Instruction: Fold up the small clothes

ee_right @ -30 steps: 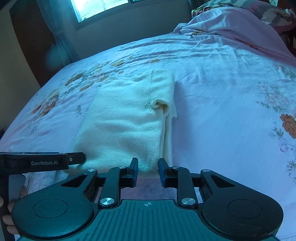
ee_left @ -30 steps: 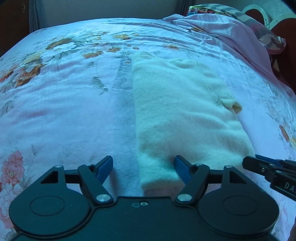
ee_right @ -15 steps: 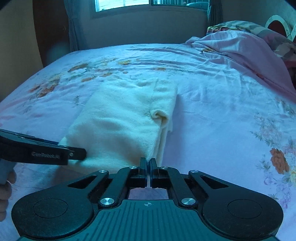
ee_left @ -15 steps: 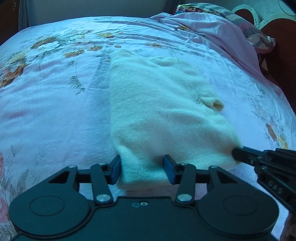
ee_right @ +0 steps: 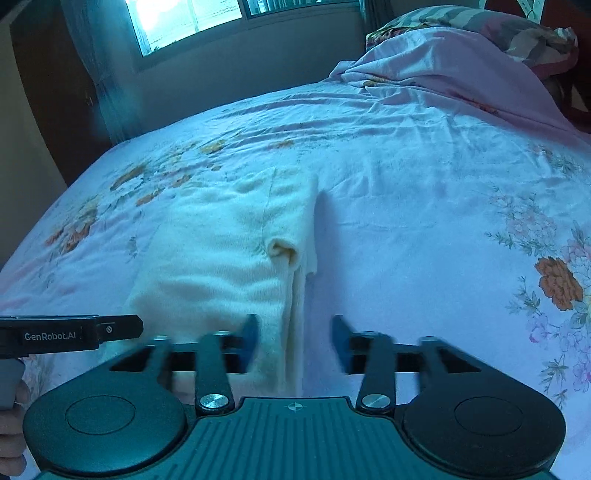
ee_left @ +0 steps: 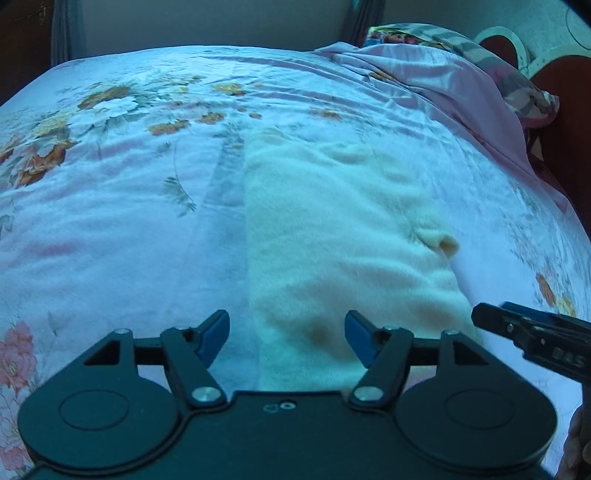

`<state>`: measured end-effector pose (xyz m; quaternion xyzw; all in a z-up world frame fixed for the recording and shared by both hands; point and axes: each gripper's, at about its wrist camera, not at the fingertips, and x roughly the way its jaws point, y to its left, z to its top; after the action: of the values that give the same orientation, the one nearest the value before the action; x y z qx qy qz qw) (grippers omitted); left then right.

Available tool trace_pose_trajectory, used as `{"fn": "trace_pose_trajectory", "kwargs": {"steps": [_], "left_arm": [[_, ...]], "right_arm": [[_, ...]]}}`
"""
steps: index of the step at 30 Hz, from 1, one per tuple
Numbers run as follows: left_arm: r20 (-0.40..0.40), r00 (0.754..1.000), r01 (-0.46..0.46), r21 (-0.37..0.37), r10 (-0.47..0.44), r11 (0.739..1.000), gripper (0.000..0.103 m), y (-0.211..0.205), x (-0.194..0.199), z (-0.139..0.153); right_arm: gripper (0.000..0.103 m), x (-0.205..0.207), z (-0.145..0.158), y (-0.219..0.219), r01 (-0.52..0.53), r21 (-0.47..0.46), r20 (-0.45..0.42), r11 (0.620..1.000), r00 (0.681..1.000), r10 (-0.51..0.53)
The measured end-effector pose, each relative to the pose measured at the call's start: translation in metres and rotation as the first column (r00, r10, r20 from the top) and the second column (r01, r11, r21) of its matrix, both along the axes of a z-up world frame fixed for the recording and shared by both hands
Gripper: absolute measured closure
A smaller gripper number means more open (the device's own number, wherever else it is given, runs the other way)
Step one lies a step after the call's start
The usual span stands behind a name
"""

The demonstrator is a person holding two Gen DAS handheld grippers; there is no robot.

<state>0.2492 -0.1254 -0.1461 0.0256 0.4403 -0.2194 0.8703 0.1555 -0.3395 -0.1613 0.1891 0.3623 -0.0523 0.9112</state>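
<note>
Cream garment [ee_left: 343, 236], folded to long strip, lies flat on floral bedsheet [ee_left: 110, 229], near end just ahead of both grippers. Left gripper [ee_left: 286, 338]: jaws opening, pads clear of cloth, left corner of hem between them. Right gripper [ee_right: 293, 341]: jaws opening, motion-blurred, released; garment's right folded edge between fingers, not pinched

You stand in a home bedroom: a bed [ee_right: 424, 206] under a floral sheet, a rumpled pink quilt [ee_right: 443, 70] and pillow [ee_right: 524, 29] at its head, a curtained window [ee_right: 207, 18] behind.
</note>
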Motion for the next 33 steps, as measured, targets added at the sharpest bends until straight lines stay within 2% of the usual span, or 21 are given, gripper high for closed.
{"fn": "trace_pose_trajectory", "kwargs": {"steps": [2,6,17,20,28,31,32,33], "left_arm": [[0.006,1.000,-0.004,0.005,0.004,1.000,0.037,0.000,0.003,0.001],[-0.010,1.000,-0.012,0.020,0.012,1.000,0.037,-0.003,0.014,-0.004],[-0.029,1.000,0.009,-0.009,-0.009,1.000,0.036,-0.010,0.041,-0.012],[-0.034,0.999,0.003,-0.057,-0.005,0.998,0.040,-0.006,0.050,-0.010],[-0.216,0.976,-0.023,-0.219,-0.025,0.975,0.038,0.001,0.088,-0.038],[-0.248,0.968,-0.026,-0.265,-0.042,0.964,0.040,0.000,0.095,-0.045],[-0.253,0.967,-0.027,-0.270,-0.043,0.962,0.042,0.000,0.096,-0.047],[-0.257,0.966,-0.032,-0.275,-0.042,0.961,0.046,-0.001,0.097,-0.048]], "right_arm": [[0.028,0.001,0.006,0.002,0.002,0.001,0.029,1.000,1.000,-0.002],[0.028,0.016,0.004,0.010,-0.023,-0.008,0.006,1.000,1.000,0.023],[0.028,0.061,-0.019,-0.006,0.020,0.093,-0.058,0.995,0.998,-0.015],[0.028,0.071,-0.022,-0.011,0.021,0.104,-0.059,0.994,0.998,-0.014],[0.028,0.098,-0.041,-0.024,0.027,0.199,-0.080,0.980,0.997,-0.011],[0.028,0.104,-0.043,-0.022,-0.003,0.225,-0.069,0.974,0.997,0.019],[0.033,0.105,-0.044,-0.021,-0.008,0.218,-0.067,0.976,0.998,0.023],[0.050,0.106,-0.045,-0.021,-0.009,0.209,-0.065,0.978,0.998,0.023]]}}
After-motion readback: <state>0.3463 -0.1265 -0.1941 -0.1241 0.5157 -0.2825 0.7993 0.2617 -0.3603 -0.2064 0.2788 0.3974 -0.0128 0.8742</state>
